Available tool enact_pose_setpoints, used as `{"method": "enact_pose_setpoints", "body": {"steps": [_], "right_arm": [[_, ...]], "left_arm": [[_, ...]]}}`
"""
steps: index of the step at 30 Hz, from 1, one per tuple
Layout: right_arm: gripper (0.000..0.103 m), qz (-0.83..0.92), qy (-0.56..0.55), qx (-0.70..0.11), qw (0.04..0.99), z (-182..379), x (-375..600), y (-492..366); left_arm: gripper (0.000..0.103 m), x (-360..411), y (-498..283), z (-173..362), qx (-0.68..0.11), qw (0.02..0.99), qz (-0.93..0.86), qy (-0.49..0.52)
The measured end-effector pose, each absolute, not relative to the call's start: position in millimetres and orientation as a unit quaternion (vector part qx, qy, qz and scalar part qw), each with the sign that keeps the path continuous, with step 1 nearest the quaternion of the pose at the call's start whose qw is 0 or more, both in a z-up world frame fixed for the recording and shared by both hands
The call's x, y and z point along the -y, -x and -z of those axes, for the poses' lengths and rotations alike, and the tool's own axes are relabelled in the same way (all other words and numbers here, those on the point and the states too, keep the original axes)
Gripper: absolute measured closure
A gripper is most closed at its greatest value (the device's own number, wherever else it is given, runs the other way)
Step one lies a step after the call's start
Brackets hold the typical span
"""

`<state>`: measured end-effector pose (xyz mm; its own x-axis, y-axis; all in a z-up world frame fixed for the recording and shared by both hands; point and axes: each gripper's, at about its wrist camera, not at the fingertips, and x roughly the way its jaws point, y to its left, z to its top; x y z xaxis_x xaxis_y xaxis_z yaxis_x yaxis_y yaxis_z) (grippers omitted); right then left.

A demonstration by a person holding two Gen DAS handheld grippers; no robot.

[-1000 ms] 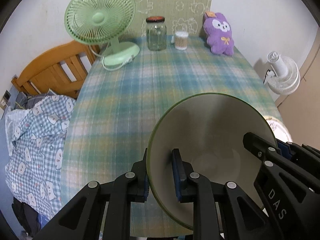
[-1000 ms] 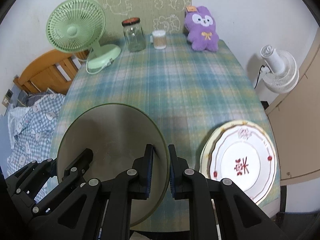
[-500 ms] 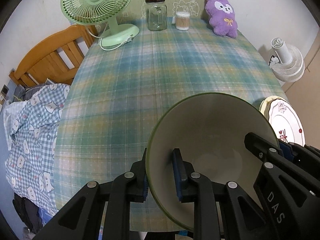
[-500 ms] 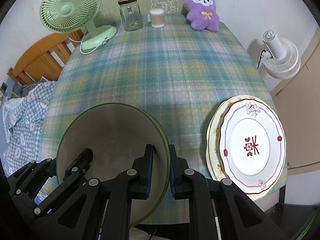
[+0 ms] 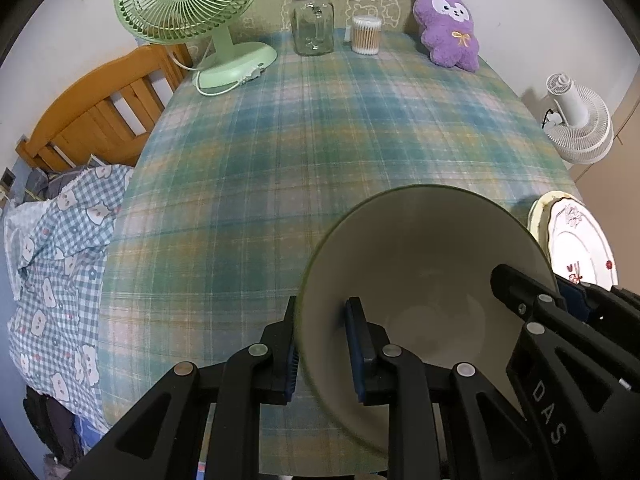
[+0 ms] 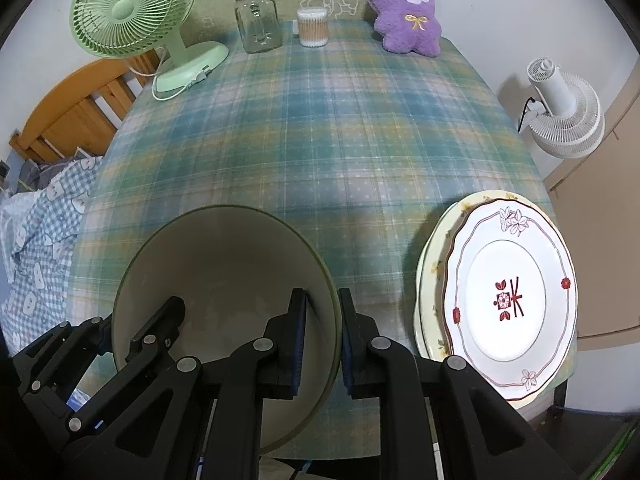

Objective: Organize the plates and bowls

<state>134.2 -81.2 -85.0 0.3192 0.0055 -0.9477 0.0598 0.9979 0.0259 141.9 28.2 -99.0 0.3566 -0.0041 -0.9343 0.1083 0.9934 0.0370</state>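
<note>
I am holding a large cream ceramic bowl with a thin green rim (image 5: 432, 264) between both my grippers, and it is filling the lower part of each wrist view. Its inside is looking plain, matte and smooth, curving down to a round flat bottom, with nothing in it. The bowl is tipping so that its far rim is rising above the blue-green plaid tablecloth (image 5: 320, 128), and its mouth is facing back toward me.

My left gripper (image 5: 326, 344) is clamping the bowl's left wall: one blue pad is pressing on the outside and the other on the inside, with the rim running between them. My right gripper (image 6: 322, 336) is doing the same on the opposite wall, its left finger lying inside the bowl and its right finger outside. Each gripper is showing in the other's view across the bowl, reaching in from the far side of the rim, so the bowl is hanging between them over the near edge of the table.

Just to the right of my right fingers, a white scalloped plate with red flower motifs (image 6: 512, 300) is lying on top of a pale yellow plate (image 6: 430, 264), the pair sitting at the near right corner of the table, apart from the bowl.

Far ahead of my fingers, a light green desk fan (image 6: 132, 12) is standing at the table's back left.
</note>
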Motion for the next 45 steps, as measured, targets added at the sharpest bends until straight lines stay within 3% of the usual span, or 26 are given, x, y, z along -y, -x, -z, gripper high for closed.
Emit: {"method": "enact_pose_setpoints", "body": {"steps": [6, 10, 11, 12, 17, 20, 45], "right_arm": [[0.079, 0.008, -0.046, -0.6, 0.798, 91, 89, -135], [0.04, 0.007, -0.051, -0.587, 0.808, 83, 94, -135], [0.037, 0.008, -0.051, -0.583, 0.811, 80, 95, -134], [0.036, 0.009, -0.049, -0.577, 0.816, 77, 96, -134], [0.036, 0.013, -0.052, -0.576, 0.816, 73, 101, -136], [0.036, 0.01, -0.063, -0.582, 0.81, 77, 105, -139], [0.036, -0.009, -0.113, -0.613, 0.782, 131, 106, -151]], "left_arm": [[0.068, -30, -140, 97, -0.56, 0.826, 0.039, -0.051], [0.062, -31, -141, 98, -0.563, 0.824, 0.036, -0.049], [0.058, -31, -142, 98, -0.565, 0.823, 0.037, -0.049], [0.05, -32, -142, 98, -0.566, 0.822, 0.04, -0.049], [0.027, -34, -141, 93, -0.554, 0.83, 0.057, -0.041], [0.021, -36, -143, 94, -0.552, 0.831, 0.06, -0.035], [0.022, -39, -157, 128, -0.564, 0.823, 0.068, -0.015]]}}
